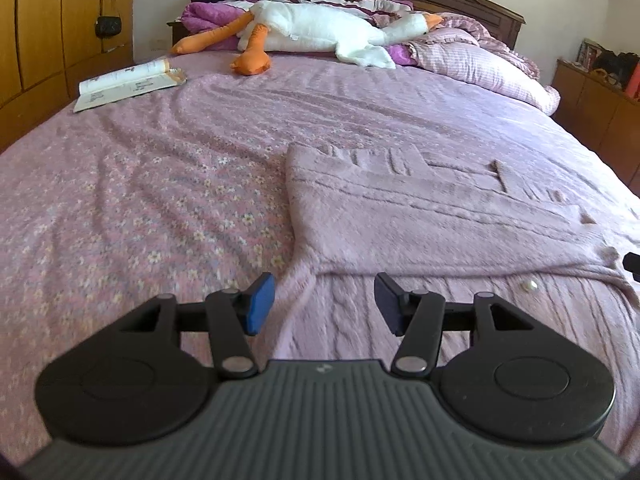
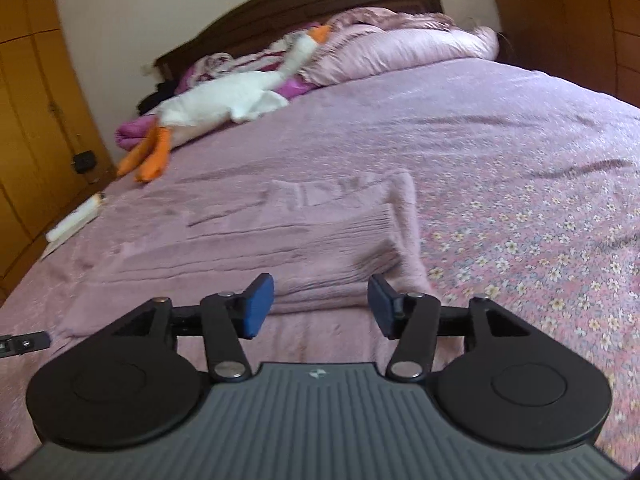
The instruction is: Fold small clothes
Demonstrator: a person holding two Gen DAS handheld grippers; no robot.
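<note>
Two black two-finger grippers, our left gripper (image 1: 324,304) and right gripper (image 2: 321,305), hang wide open and empty. We hover them above the near edge of the pale pink knitted sweater (image 1: 420,220), probably to pinch its next fold.

A knitted sweater (image 1: 420,216) lies flat on the bed (image 1: 160,184), near its foot — partly folded over itself. At the bed's head, a plush goose (image 1: 320,28) lies across crumpled bedding, a pillow (image 1: 480,64) to its right. An open book (image 1: 128,84) rests near the bed's left edge, a wardrobe (image 1: 52,28) beyond it.
</note>
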